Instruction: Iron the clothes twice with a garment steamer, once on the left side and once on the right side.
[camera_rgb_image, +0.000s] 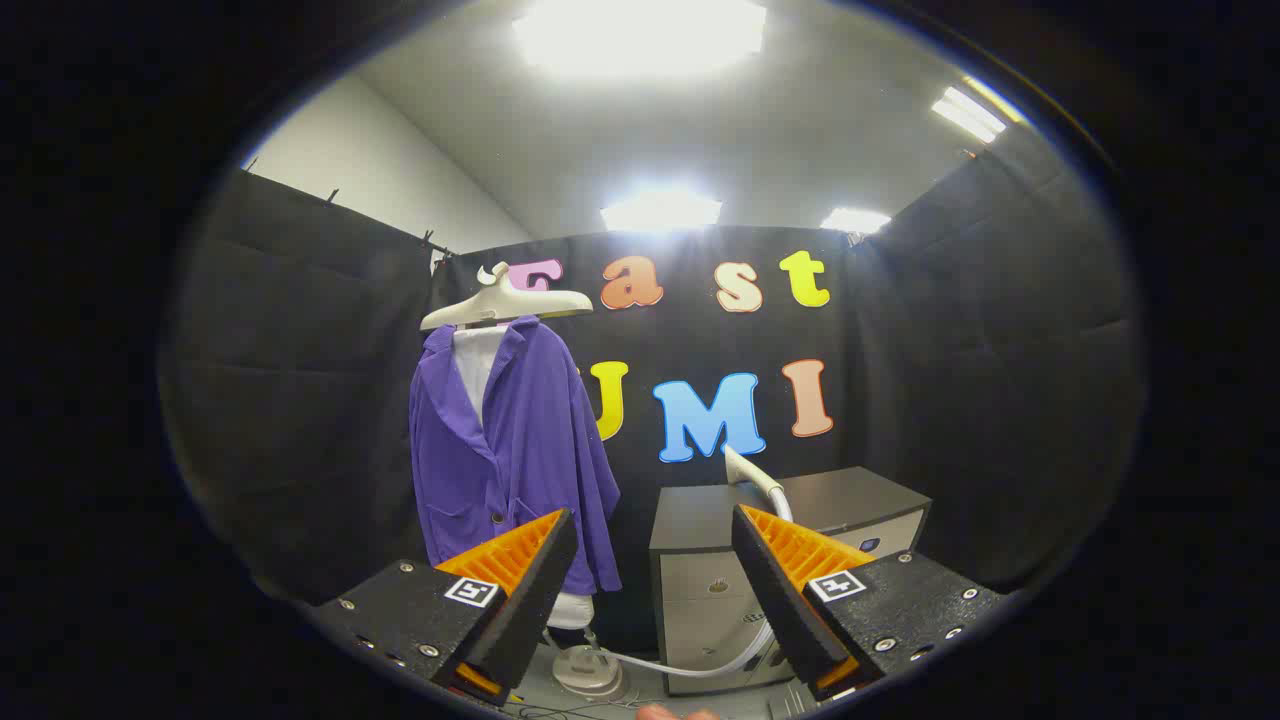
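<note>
Up ahead, hanging beyond the left finger: purple jacket (515, 455) over a white shirt, on a pale hanger (503, 303). Sitting beyond the right finger, poking up on a small grey cabinet (760, 560): white steamer head (752, 472). Trailing down from it, a hose (700, 665) curving to a white base (590, 670) under the jacket. Gripper (655, 570) gaping wide, holding nothing, well short of jacket and steamer.

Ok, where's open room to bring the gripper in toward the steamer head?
The gripper is open, holding nothing. Free room: the gap between the purple jacket and the cabinet, and the cabinet's bare top to the right of the steamer head. It is crowded low down, where the hose and steamer base sit.
</note>
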